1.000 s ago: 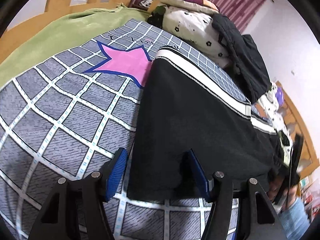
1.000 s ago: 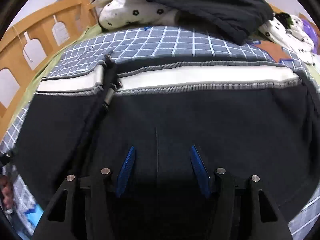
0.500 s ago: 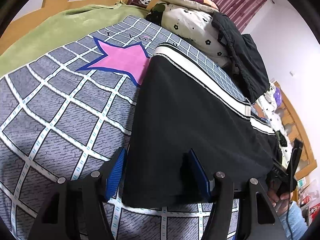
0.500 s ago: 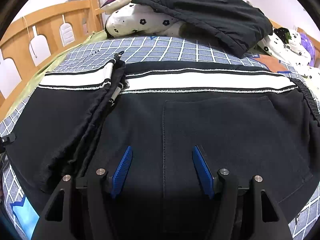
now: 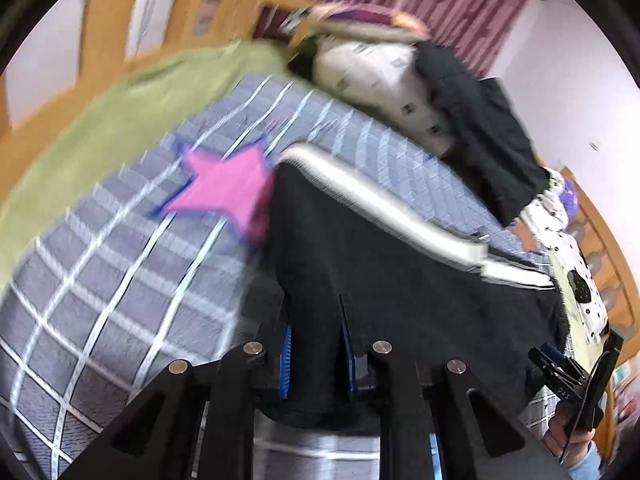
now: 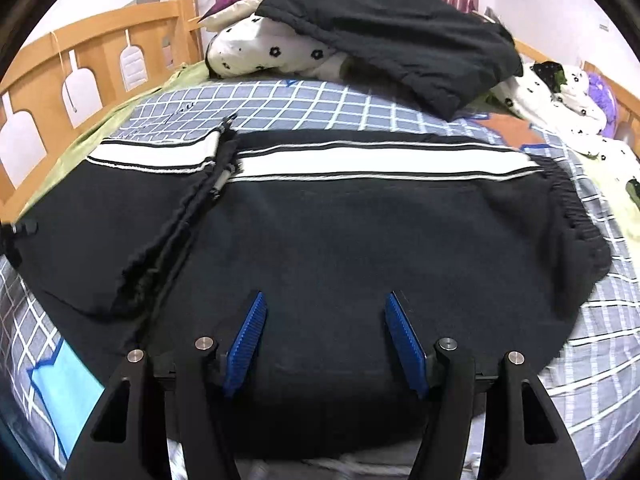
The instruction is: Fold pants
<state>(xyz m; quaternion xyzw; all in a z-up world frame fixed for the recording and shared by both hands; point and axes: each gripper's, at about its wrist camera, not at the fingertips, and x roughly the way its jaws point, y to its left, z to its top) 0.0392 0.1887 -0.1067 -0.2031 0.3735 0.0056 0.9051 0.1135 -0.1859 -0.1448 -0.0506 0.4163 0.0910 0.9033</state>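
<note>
Pants (image 6: 360, 240), black with a white stripe along the far edge, lie spread flat on the bed's grey checked cover (image 5: 100, 280), taking up most of the right wrist view. At the far left of that view a wooden bed rail (image 6: 80, 64) with arched cut-outs runs along the bed, with a green sheet (image 5: 100, 120) showing between rail and cover. In the blurred left wrist view a pink star (image 5: 224, 192) printed on the cover sits just left of the pants' near corner. The left gripper (image 5: 316, 356) has its jaws drawn close together, pinching the edge of the black fabric between the blue pads (image 5: 286, 360). Left of centre in the right wrist view, a ridge of bunched cloth (image 6: 180, 232) runs diagonally across the garment from the stripe toward the near side. The right gripper (image 6: 324, 344) hovers over the middle of the pants with its jaws spread wide, gripping nothing. Behind the pants, a white flowered pillow (image 6: 272, 56) and a dark jacket (image 6: 400, 32) draped over it are piled at the far end of the bed. At the right lies more flowered bedding (image 6: 560, 100).
</note>
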